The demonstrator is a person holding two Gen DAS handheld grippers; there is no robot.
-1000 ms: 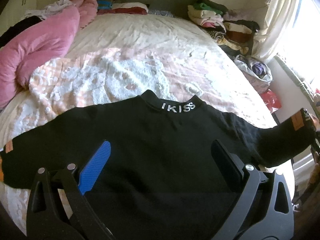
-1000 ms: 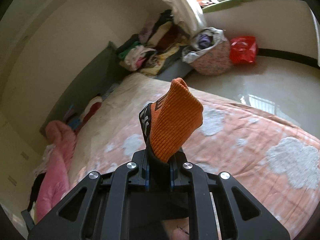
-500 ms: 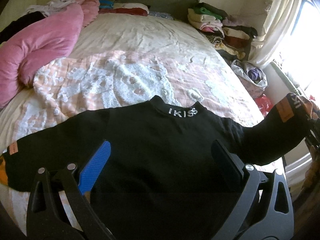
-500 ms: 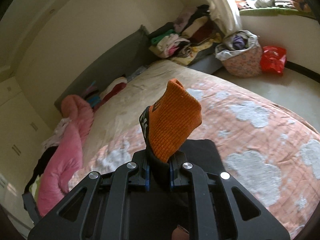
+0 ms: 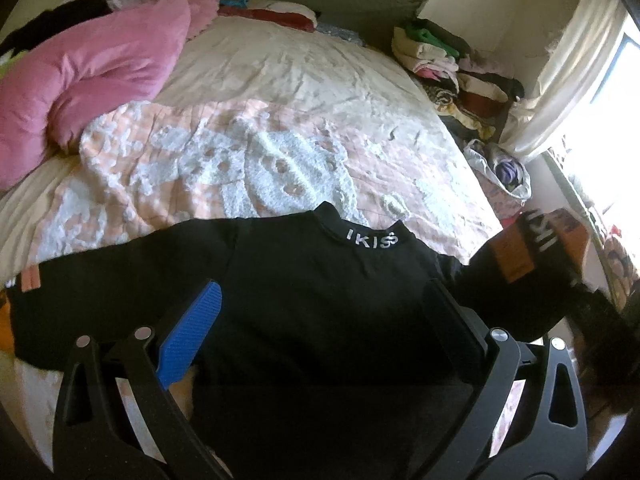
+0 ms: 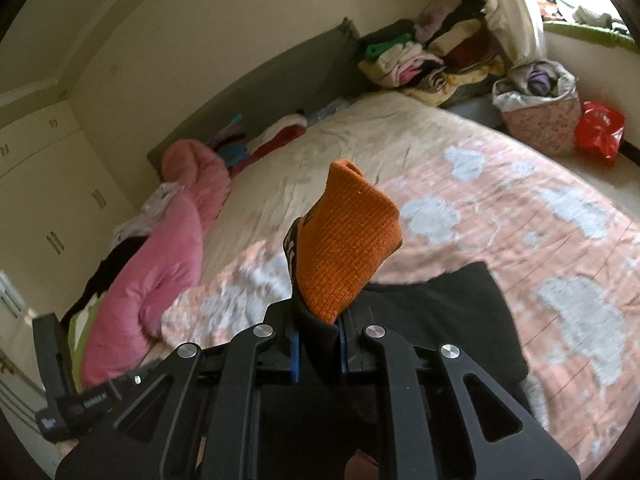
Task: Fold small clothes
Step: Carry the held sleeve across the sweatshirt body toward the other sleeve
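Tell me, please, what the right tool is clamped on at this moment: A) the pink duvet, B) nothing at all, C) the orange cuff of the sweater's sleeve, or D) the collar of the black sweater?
C: in the right wrist view the right tool is shut on the orange cuff, which sticks up between its fingers, while the collar lies free on the bed.
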